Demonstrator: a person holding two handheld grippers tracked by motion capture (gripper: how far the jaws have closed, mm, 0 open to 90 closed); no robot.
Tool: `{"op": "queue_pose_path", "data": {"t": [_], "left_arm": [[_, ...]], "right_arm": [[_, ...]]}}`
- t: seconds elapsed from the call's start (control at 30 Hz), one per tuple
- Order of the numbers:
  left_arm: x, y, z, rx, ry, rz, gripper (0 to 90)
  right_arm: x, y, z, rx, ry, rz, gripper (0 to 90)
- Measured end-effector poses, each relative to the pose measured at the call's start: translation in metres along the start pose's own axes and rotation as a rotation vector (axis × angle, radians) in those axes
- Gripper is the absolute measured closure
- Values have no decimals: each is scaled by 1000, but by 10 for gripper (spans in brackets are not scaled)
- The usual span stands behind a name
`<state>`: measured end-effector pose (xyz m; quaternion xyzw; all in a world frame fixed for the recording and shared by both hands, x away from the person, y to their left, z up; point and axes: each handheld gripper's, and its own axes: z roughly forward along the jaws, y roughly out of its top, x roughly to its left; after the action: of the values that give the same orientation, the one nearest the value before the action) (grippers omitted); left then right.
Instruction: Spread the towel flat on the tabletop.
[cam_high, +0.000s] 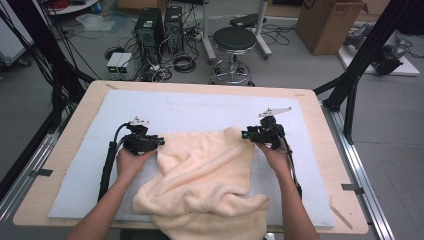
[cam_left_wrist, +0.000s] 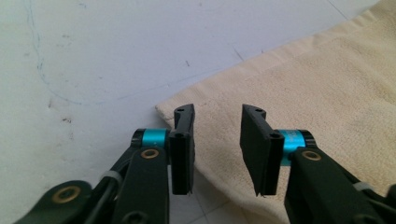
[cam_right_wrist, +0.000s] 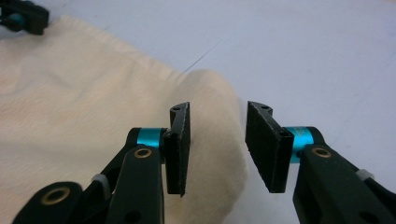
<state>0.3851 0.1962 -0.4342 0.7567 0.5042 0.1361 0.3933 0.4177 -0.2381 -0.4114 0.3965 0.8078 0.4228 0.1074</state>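
A cream towel (cam_high: 205, 180) lies rumpled on the white mat (cam_high: 195, 107), its near part hanging over the table's front edge. My left gripper (cam_high: 159, 142) is at the towel's far left corner (cam_left_wrist: 163, 108); in the left gripper view its jaws stand apart over that corner, pads clear of the cloth. My right gripper (cam_high: 246, 134) sits at the far right corner, where the towel (cam_right_wrist: 205, 93) bulges up. Its jaws are apart too, with the raised edge between them and untouched. The left gripper (cam_right_wrist: 21, 18) shows far off in the right gripper view.
The mat covers most of a wooden table (cam_high: 75, 125). Beyond the table stand a black stool (cam_high: 234, 42), computer towers (cam_high: 150, 30) with cables, and a cardboard box (cam_high: 327, 22). Black frame legs (cam_high: 360, 65) rise at the right.
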Motion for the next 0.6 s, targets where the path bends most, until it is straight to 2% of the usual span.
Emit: {"op": "queue_pose_path", "data": {"t": [0.03,0.17,0.23,0.27,0.3,0.33,0.4,0.43,0.5,0.53,0.57,0.6], "left_arm": [[1,-1,2,16,-3,2,607],[-4,-1,5,10,0,6,549],[-6,-2,5,11,19,24,558],[-7,-2,5,12,33,37,583],[-7,-2,5,14,48,49,614],[-8,-2,5,13,58,55,642],[-9,-2,5,13,76,66,693],[-9,-2,5,17,86,81,722],[-9,-2,5,8,87,77,764],[-8,-2,5,11,79,83,802],[-7,-3,6,9,61,71,834],[-7,-3,6,7,61,71,854]], "right_arm": [[-2,-1,3,10,2,9,602],[-6,-9,20,110,9,28,563],[-4,-12,26,141,11,16,564],[-2,-11,26,143,-2,-4,583],[0,-11,26,153,-4,-11,654],[1,-10,26,162,13,-18,692],[4,-9,27,172,6,-44,781],[6,-9,28,174,18,-49,790],[11,-7,29,182,14,-72,805],[13,-7,30,183,20,-81,806],[16,-6,30,185,23,-84,806],[18,-5,31,184,25,-97,808]]}}
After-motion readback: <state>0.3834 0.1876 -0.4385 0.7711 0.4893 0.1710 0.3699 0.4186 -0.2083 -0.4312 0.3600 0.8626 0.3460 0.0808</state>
